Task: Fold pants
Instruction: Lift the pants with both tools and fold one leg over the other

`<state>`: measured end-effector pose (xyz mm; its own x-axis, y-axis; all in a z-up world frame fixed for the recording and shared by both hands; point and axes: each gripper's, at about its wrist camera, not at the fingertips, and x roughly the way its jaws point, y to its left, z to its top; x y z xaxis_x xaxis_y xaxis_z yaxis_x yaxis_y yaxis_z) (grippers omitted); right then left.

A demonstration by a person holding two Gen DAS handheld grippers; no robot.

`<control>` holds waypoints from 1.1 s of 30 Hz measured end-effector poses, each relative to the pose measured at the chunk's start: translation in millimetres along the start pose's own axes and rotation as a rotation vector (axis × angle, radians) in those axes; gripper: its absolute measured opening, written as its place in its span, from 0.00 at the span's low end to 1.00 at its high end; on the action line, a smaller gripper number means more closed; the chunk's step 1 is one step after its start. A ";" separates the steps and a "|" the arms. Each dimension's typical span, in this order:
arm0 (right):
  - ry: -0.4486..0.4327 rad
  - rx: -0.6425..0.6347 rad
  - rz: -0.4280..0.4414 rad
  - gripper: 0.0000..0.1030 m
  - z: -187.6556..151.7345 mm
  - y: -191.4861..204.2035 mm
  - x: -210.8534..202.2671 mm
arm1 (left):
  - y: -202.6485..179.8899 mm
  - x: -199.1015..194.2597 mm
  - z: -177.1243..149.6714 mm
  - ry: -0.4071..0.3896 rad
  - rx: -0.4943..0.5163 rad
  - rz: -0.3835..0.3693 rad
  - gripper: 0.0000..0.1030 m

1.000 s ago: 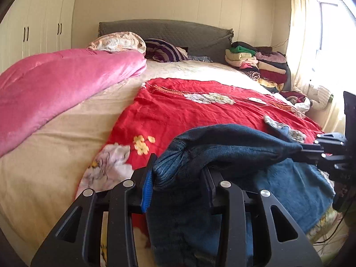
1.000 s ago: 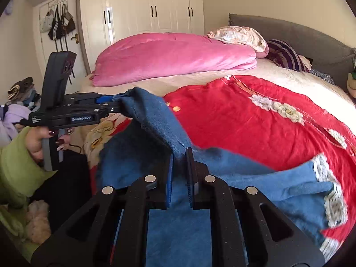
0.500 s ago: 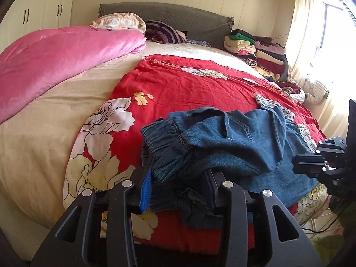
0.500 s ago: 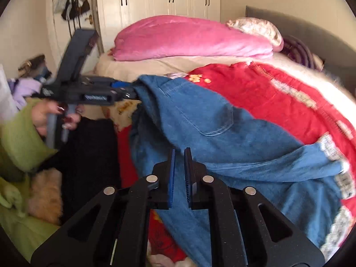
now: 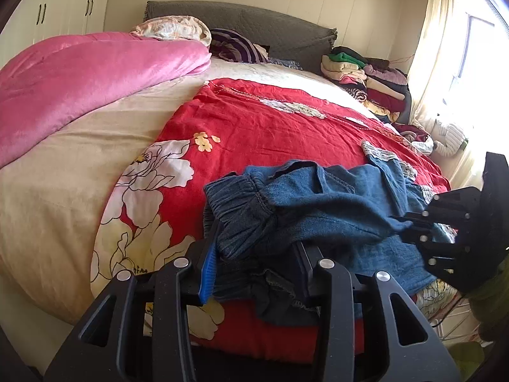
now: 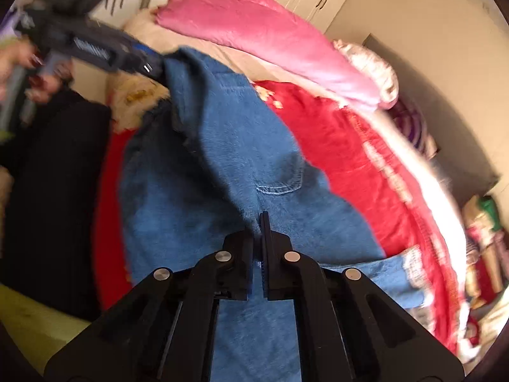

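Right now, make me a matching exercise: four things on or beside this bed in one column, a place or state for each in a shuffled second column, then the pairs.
Things:
1. denim pants
2. pink comforter
3. stack of folded clothes
4. right gripper

Places or states:
A. piled at the far corner, near the curtain
B. bunched along the bed's left side
C. pinching a fold of denim
D. rumpled on the red floral bedspread

Pairs: 1-D, 2-B, 3-A, 4-C

Daylight from window (image 5: 474, 51), blown out at right edge. Right wrist view motion-blurred. Fisheye bending, dark corners both.
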<state>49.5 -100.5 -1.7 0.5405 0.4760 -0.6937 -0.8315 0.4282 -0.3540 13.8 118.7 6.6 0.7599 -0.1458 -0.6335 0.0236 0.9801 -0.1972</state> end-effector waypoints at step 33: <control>0.062 0.148 0.247 0.04 -27.3 32.3 2.3 | 15.5 -42.5 -13.9 0.066 0.012 0.085 0.53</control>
<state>20.4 -106.5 -31.9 0.3113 0.5336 -0.7864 -0.9067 0.4144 -0.0777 -27.1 138.2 20.1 0.7147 -0.0703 -0.6959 -0.0311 0.9908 -0.1320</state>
